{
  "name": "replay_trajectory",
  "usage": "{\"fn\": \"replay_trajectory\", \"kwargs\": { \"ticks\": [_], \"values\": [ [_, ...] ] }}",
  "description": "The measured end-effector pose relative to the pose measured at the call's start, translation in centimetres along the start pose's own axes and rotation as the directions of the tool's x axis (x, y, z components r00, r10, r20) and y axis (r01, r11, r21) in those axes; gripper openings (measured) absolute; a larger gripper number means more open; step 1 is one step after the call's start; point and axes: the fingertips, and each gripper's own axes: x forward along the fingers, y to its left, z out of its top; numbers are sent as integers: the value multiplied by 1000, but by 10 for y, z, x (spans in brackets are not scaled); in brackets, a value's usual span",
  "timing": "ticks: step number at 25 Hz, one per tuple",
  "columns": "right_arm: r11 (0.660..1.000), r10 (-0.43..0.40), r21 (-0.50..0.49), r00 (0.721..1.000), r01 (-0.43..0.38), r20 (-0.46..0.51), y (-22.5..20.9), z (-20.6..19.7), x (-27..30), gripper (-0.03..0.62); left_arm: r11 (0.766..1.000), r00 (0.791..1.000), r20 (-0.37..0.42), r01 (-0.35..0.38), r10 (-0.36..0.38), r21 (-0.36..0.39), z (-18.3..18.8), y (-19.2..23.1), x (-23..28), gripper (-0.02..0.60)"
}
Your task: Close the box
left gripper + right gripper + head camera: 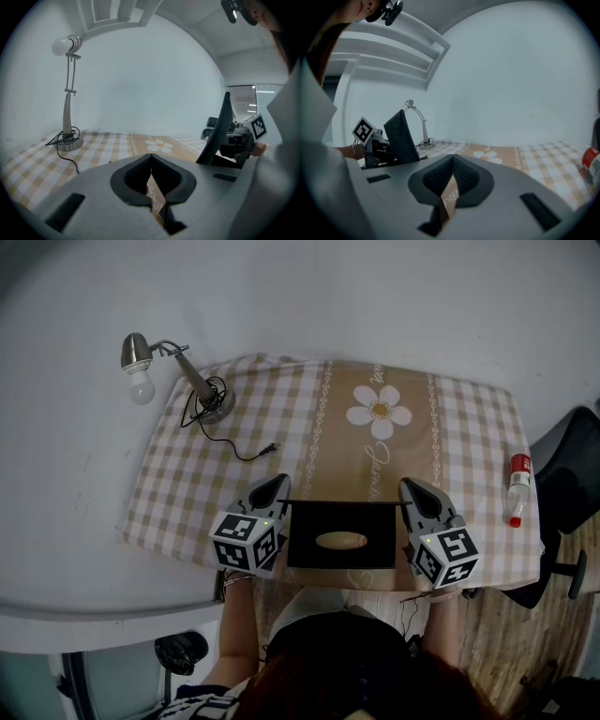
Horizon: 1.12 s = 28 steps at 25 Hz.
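The box [305,523] sits at the middle of the cloth's [441,427] near edge. It is black, shallow and rectangular. It is open, with a tan oval thing [341,540] lying in the middle of its floor. Its lid [342,502] stands almost upright along the side farther from the cloth's near edge. From above the lid shows only as a thin dark line, and in the gripper views it is a dark, slightly leaning panel.

The left gripper [278,480] is over the cloth just beside the lid's left end. Its jaws are closed tip to tip with nothing between them. The right gripper [410,484] is just beside the lid's right end, pinched together the same way and empty. I cannot tell whether either touches the box.

A lamp [137,352] stands at the cloth's far left corner. A bottle [518,486] lies at its right edge.
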Motion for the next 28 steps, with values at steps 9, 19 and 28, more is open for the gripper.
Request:
{"fn": "replay_trajectory", "kwargs": {
  "ticks": [9, 19, 28],
  "values": [
    [1000, -15, 7, 1000, 15, 4, 3, -4, -6, 17, 1000, 1000, -3, -4, 4, -12, -7, -4, -7, 25],
    [999, -14, 33, 1000, 13, 11, 5, -8, -7, 17, 999, 1000, 8, -8, 8, -39, -15, -6, -12, 25],
    [998, -9, 58, 1000, 8, 14, 7, -13, -11, 17, 1000, 1000, -2, -8, 8, -3, -23, -9, -16, 25]
  ]
}}
